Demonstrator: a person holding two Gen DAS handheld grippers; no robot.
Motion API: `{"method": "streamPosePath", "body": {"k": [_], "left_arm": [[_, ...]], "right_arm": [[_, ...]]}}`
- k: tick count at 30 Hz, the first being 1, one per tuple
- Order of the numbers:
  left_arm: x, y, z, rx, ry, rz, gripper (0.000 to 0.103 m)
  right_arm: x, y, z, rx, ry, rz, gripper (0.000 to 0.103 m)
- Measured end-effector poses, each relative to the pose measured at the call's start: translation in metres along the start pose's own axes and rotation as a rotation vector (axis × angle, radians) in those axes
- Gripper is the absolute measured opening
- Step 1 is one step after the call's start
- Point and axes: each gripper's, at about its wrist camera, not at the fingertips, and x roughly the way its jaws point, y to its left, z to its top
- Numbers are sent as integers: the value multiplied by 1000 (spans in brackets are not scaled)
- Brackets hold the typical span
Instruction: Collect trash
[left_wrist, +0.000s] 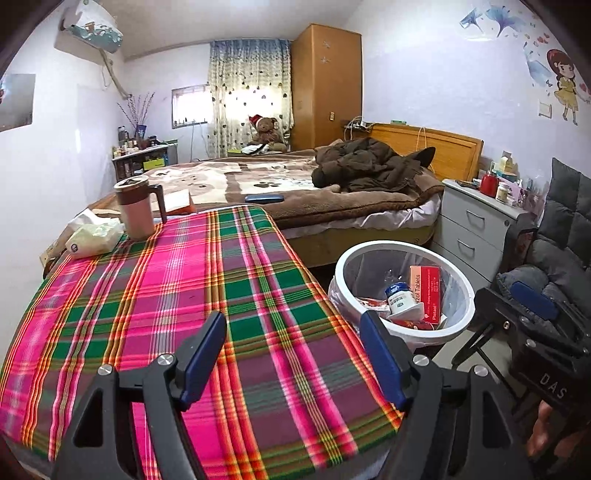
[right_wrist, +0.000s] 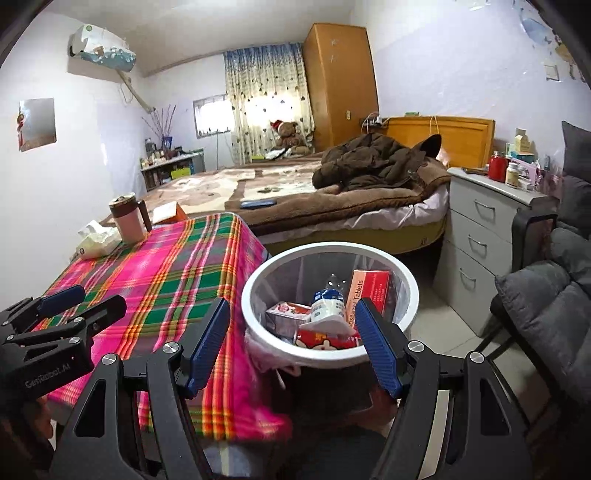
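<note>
A white round trash bin (left_wrist: 343, 266) stands on the floor right of the table. Inside it lie a red tablet box (left_wrist: 430, 291), a white bottle with a blue cap (left_wrist: 397, 295) and other packaging. My left gripper (left_wrist: 293, 354) hangs open over the pink and green plaid tablecloth (left_wrist: 184, 288), nothing between its blue pads. In the right wrist view my right gripper (right_wrist: 293, 341) is open in front of the bin (right_wrist: 251, 295), above its near rim, with the tablet box (right_wrist: 373, 291) and bottle (right_wrist: 327, 302) beyond. Each gripper shows at the other view's edge: right gripper (left_wrist: 532, 314), left gripper (right_wrist: 81, 304).
A pink lidded mug (left_wrist: 135, 206) and a tissue pack (left_wrist: 92, 240) sit at the table's far left corner. Beyond are a bed (left_wrist: 295, 184) with a brown coat, a grey nightstand (left_wrist: 476, 229) and a grey cushioned chair (left_wrist: 554, 258) right of the bin.
</note>
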Motion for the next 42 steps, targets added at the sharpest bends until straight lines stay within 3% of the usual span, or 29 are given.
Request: {"method": "streamPosePath", "body": {"k": [3, 18, 42], "left_arm": [[-4, 3, -7, -13, 6, -22, 76], [-17, -1, -20, -9, -34, 62, 76], [-25, 0, -18, -25, -31, 64, 76]], "right_arm": [[-4, 3, -5, 9, -12, -6, 71], [-15, 14, -13, -28, -39, -21, 71], [-18, 18, -14, -25, -30, -23, 71]]}}
